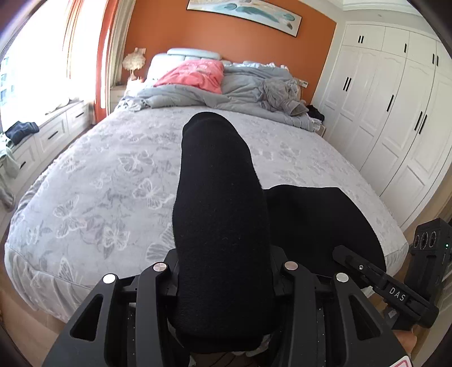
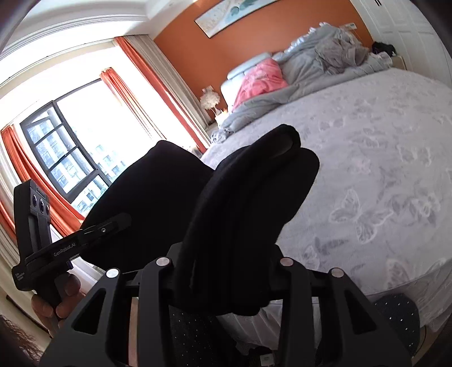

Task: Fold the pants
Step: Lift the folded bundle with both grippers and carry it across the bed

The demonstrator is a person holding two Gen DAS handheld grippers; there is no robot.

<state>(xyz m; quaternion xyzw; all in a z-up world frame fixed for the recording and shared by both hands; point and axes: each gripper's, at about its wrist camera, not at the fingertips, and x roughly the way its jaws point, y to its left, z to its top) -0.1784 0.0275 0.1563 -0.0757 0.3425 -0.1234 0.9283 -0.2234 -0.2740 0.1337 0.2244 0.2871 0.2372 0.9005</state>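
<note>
You have the bed (image 1: 93,180) spread wide ahead of both hands, its grey butterfly-print cover bare across the middle and out to the rounded near edge, with the rumpled grey duvet (image 1: 243,87) and a pink pillow (image 1: 195,74) pushed up against the headboard. To one side the white wardrobe doors (image 1: 395,113) stand just beside the bed; to the other the window seat (image 1: 53,127) runs under the bright window (image 2: 67,158) with orange curtains (image 2: 158,84). A framed picture (image 1: 245,12) hangs on the orange wall.

Readable writing: "DAS" on the arm of your right gripper (image 1: 375,273) as it shows in the left wrist view, and "GenRobot.AI" on your left gripper (image 2: 93,231) as it shows in the right wrist view, with small print below it too tiny to read.

Your left gripper is partly closed and clamped on a thick fold of the black pants (image 1: 220,211), which rises straight up between its fingers and blocks the middle of the view. Your right gripper (image 2: 223,282), likewise partly closed, pinches another bunched fold of the pants (image 2: 248,203). The cloth is stretched between the two grippers, at the near edge of the bed
</note>
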